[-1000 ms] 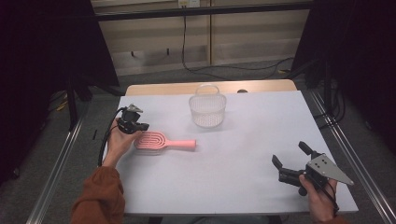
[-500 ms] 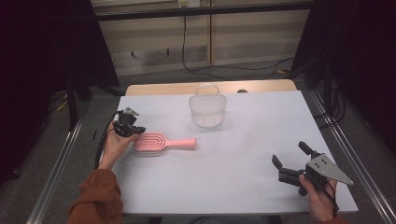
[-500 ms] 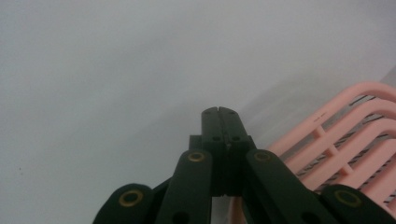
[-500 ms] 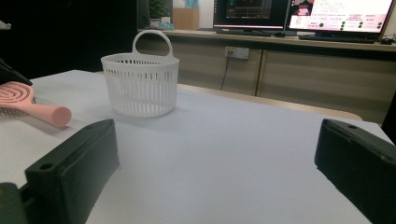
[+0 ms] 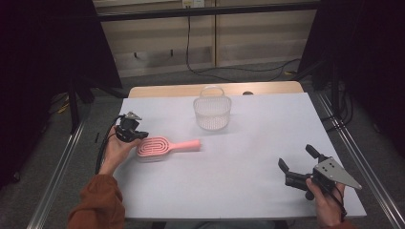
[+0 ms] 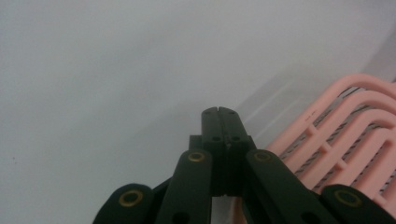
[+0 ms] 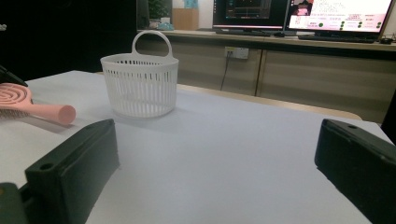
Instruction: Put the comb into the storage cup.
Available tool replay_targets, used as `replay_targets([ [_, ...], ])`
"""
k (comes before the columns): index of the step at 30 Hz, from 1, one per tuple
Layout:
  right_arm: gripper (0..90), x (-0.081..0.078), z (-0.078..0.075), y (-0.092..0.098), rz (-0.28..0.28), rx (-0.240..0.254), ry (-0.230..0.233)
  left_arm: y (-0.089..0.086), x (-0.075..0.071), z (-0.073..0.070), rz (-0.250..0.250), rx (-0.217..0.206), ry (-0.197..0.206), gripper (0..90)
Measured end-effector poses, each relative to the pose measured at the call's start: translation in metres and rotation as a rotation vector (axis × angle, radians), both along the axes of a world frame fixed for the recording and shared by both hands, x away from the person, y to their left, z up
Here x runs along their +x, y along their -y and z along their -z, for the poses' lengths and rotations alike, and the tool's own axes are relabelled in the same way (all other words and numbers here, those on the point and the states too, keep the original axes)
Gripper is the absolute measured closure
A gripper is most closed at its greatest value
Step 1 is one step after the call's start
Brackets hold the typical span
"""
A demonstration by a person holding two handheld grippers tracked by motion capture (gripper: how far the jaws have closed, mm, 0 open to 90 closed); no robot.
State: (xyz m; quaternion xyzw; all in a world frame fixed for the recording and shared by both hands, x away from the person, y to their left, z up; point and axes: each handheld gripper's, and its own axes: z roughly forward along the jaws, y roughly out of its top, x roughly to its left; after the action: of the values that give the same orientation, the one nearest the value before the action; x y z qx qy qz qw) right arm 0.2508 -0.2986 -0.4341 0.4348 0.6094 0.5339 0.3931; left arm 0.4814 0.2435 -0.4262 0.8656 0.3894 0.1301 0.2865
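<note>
Lying flat on the white table, the pink hairbrush sets the geometry for whatever comes next. Its long axis runs roughly across the table in the high view: the vented oval head points toward the person's left side and the plain handle reaches toward the table's middle, ending short of the white slotted basket that stands upright farther back.

The left gripper sits just beside the head end of the hairbrush, at its outer, left-hand side. In the left gripper view its black jaws are clenched together with nothing between them, tips low over the table surface, and the brush head's pink ribs lie immediately to one side of them. Whether a jaw actually touches the head cannot be told from these views. So the brush lies sideways from this gripper, not ahead of it along the jaw line.

The right gripper rests well apart, near the front right corner, jaws spread wide and empty. From its own view the handle's rounded tip is far off to one side, with the basket beyond.

The left hand is by far the nearer one. A grasp would likely need those closed jaws to open and turn across the brush's long axis.
</note>
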Motion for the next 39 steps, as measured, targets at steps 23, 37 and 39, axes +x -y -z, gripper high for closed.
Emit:
replay_targets([
  [23,0.0,0.0,0.0,0.0,0.002,0.005,0.001,-0.004,-0.013,-0.004,-0.002,-0.013,-0.007,90.0],
  [37,0.0,-0.001,0.0,0.0,-0.003,0.006,0.003,-0.016,-0.018,-0.002,0.003,-0.038,-0.035,90.0],
  [39,0.0,-0.001,0.0,-0.001,-0.003,0.006,0.003,-0.015,-0.019,-0.002,0.009,-0.035,-0.037,90.0],
])
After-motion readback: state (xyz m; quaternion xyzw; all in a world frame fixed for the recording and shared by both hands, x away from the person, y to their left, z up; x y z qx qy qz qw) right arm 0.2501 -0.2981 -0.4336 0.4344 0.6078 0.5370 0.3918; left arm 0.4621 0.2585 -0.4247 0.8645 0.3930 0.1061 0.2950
